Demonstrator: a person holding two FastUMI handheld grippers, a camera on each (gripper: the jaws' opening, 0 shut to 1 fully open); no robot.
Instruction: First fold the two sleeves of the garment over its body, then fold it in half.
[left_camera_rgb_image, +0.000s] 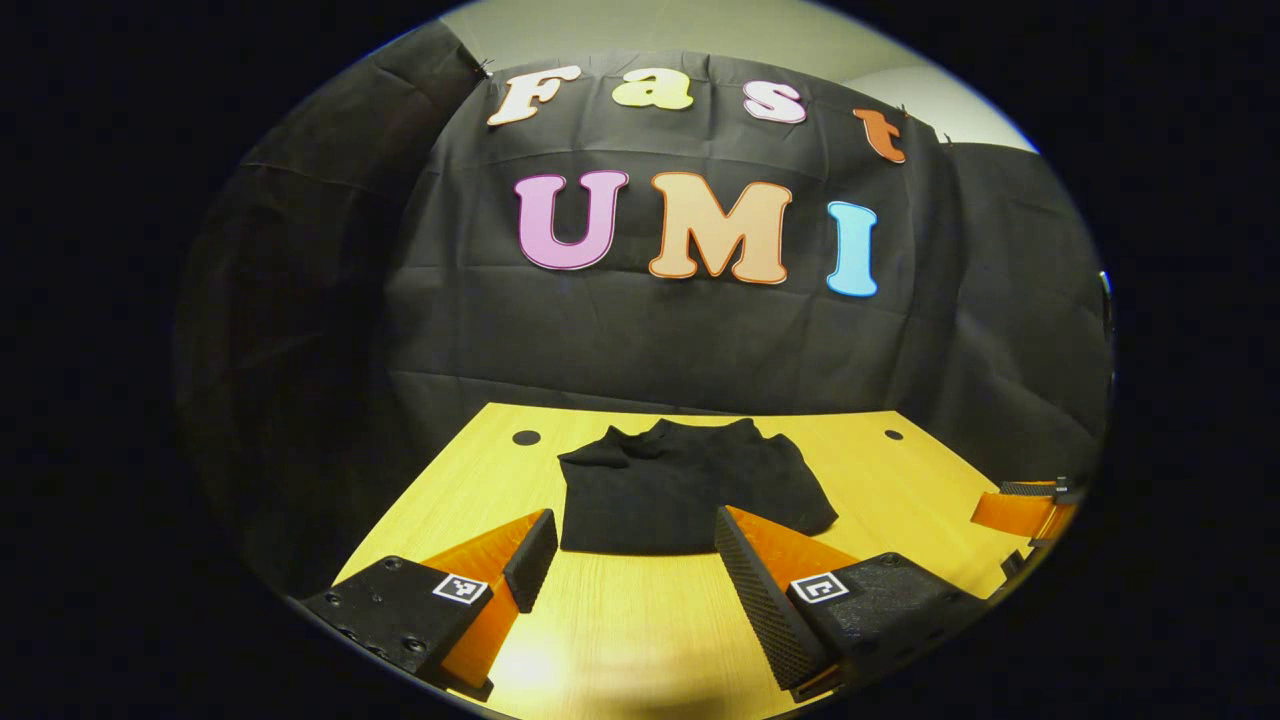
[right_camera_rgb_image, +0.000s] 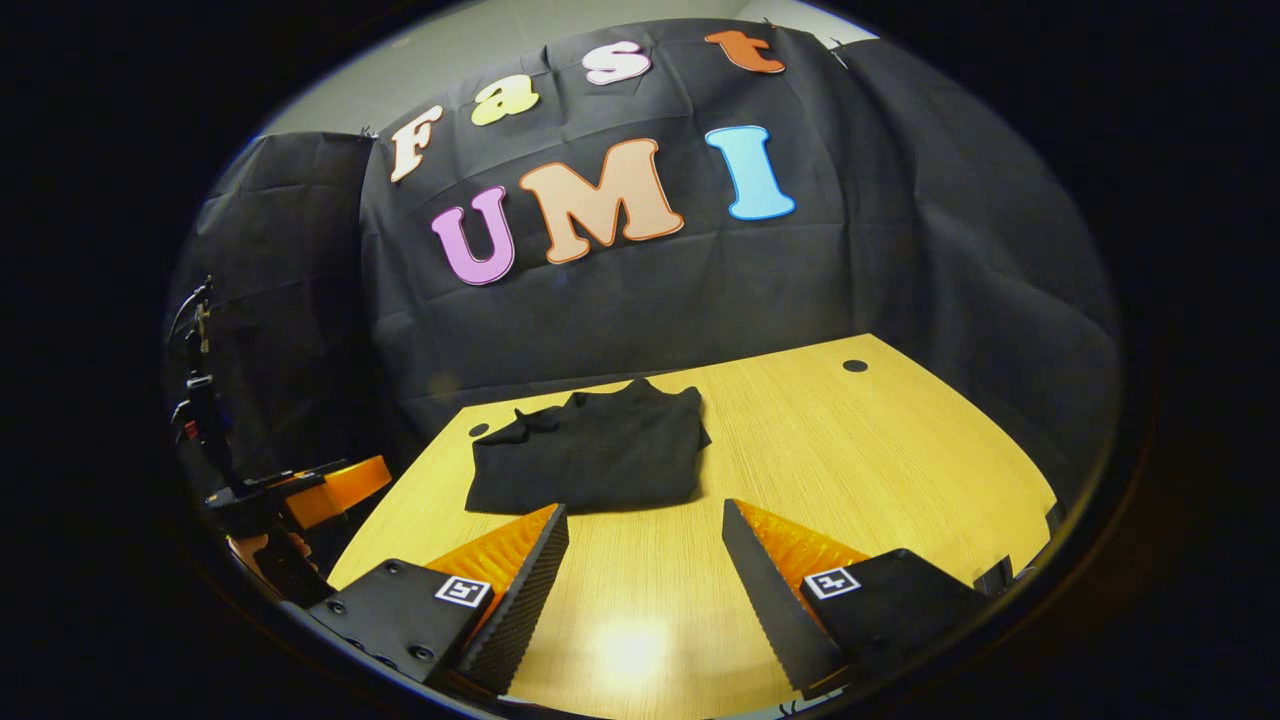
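A wide wooden table (left_camera_rgb_image: 640, 620) takes up the floor of the booth, its yellow grain running toward the black cloth wall (left_camera_rgb_image: 650, 340), with a glare of lamp light on the near edge and two small dark round holes, one hole (left_camera_rgb_image: 526, 437) near the far left corner and another hole (left_camera_rgb_image: 893, 434) near the far right in the left gripper view. On the far half of the table lies the black garment (left_camera_rgb_image: 680, 490), flat on the wood and already compact: its sleeves are drawn in over the body, the collar end points at the wall and the straight hem faces the near edge. In the right gripper view the same garment (right_camera_rgb_image: 590, 455) sits left of centre, well short of the table's right side. The left gripper (left_camera_rgb_image: 636, 545) hovers low over the near part of the table with its fingers spread wide and nothing between them; the fingertips frame the garment's hem from this angle, but I cannot tell whether they touch it. The right gripper (right_camera_rgb_image: 645, 535) is likewise parted and empty, just short of the hem. Each gripper also appears at the edge of the other's view.
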